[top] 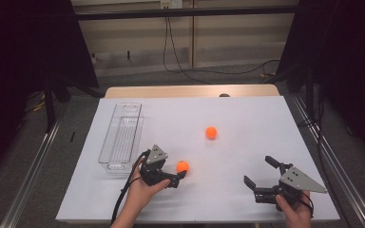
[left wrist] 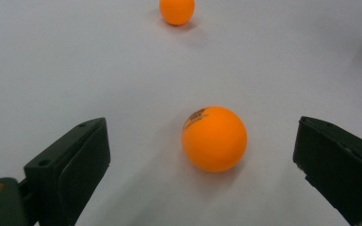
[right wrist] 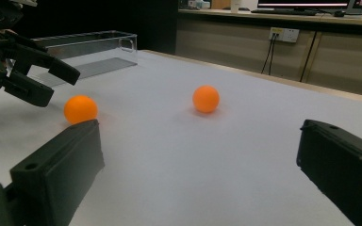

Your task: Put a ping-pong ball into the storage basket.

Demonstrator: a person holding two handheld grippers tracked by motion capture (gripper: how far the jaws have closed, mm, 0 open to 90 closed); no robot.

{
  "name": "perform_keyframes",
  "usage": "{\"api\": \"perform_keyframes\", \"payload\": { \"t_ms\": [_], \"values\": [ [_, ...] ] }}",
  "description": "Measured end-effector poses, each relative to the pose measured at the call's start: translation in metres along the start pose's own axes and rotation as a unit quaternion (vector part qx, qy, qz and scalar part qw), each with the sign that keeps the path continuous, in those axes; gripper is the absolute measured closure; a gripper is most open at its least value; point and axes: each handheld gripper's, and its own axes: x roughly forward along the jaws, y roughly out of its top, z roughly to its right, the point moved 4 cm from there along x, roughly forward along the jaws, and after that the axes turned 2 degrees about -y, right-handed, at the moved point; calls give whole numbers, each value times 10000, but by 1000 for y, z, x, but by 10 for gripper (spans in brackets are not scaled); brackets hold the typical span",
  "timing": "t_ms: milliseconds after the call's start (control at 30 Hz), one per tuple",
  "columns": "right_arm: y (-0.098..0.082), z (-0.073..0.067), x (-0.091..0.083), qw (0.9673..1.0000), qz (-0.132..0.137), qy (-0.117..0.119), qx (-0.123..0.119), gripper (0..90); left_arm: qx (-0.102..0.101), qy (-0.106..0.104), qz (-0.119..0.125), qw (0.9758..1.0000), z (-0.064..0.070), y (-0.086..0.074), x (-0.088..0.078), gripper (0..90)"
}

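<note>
Two orange balls lie on the white table cover. The nearer ball point(top: 182, 166) point(left wrist: 214, 139) point(right wrist: 80, 109) rests between the tips of my left gripper point(top: 178, 178) point(left wrist: 200, 126) point(right wrist: 61, 88), which is open and not touching it. The farther ball point(top: 211, 132) point(left wrist: 176, 11) point(right wrist: 206, 99) sits alone toward the table's middle. My right gripper point(top: 258, 169) point(right wrist: 199, 129) hovers open near the front right, nothing between its jaws, pointing left toward both balls.
A clear plastic bin point(top: 105, 142) point(right wrist: 89, 40) stands lengthwise at the left, just beyond my left hand. The white cover point(top: 247, 118) ends at a wooden table edge point(top: 190, 91) at the back. Dark curtains flank both sides.
</note>
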Motion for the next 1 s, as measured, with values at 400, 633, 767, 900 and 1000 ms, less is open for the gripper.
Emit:
{"api": "perform_keyframes", "payload": {
  "t_ms": [400,633,767,900,1000],
  "values": [
    [0,1,0,10000,17,0,24,6,-5,-43,-79,10000,1,2,6,45],
    [0,1,0,10000,5,4,28,6,-17,-51,-150,9999,0,4,8,46],
    [0,1,0,10000,3,-2,28,6,-24,-50,-172,9998,1,5,11,46],
    [0,1,0,10000,0,-11,43,6,19,-53,-273,9996,2,3,14,46],
    [0,1,0,10000,-4,-7,42,6,-30,-67,-298,9995,1,3,15,46]
  ]
}}
